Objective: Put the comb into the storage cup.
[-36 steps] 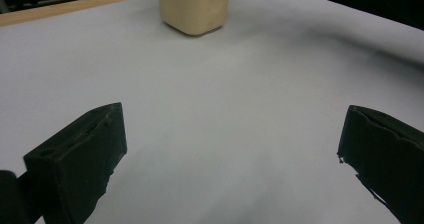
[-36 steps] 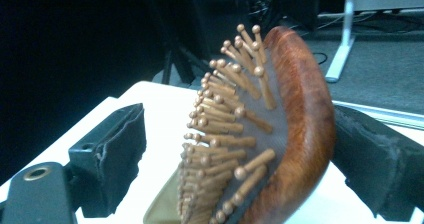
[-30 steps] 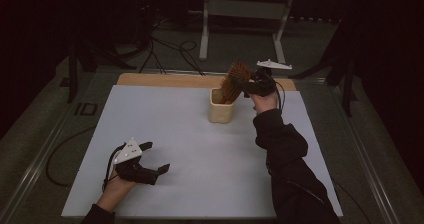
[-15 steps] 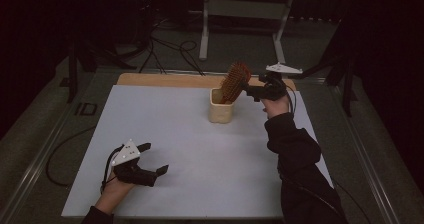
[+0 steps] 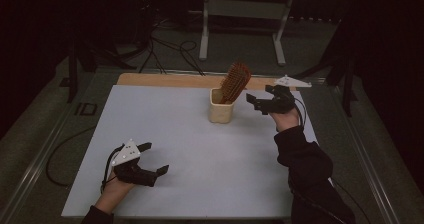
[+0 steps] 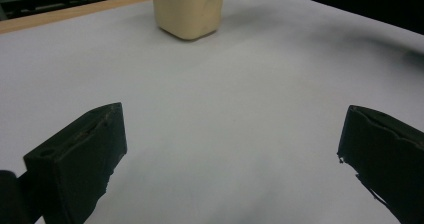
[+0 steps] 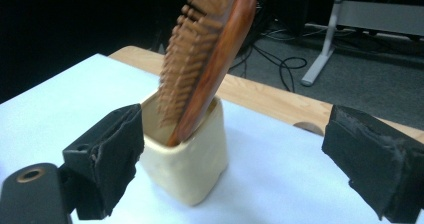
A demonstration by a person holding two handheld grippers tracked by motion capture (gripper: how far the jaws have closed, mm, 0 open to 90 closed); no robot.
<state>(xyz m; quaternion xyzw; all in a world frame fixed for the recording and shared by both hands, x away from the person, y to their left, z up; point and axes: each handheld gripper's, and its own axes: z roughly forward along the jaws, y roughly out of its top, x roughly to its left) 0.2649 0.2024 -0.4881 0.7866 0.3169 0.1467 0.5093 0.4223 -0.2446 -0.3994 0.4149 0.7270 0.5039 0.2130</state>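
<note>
A cream cup stands near the far middle of the white table top, and a wooden hairbrush stands handle-down in it, leaning right. In the right gripper view the hairbrush leans in the cup just ahead of the open jaws. My right gripper hovers open a little to the right of the cup, holding nothing. My left gripper rests open near the front left of the table, far from the cup, with bare table between its jaws.
A wooden strip runs along the table's far edge. Behind it on the dark floor are cables and a metal stand. A cable trails off the table's left side.
My right gripper let go of the hairbrush, which now stands in the cup, opened, and drew back to the right. The left gripper stayed almost still.
</note>
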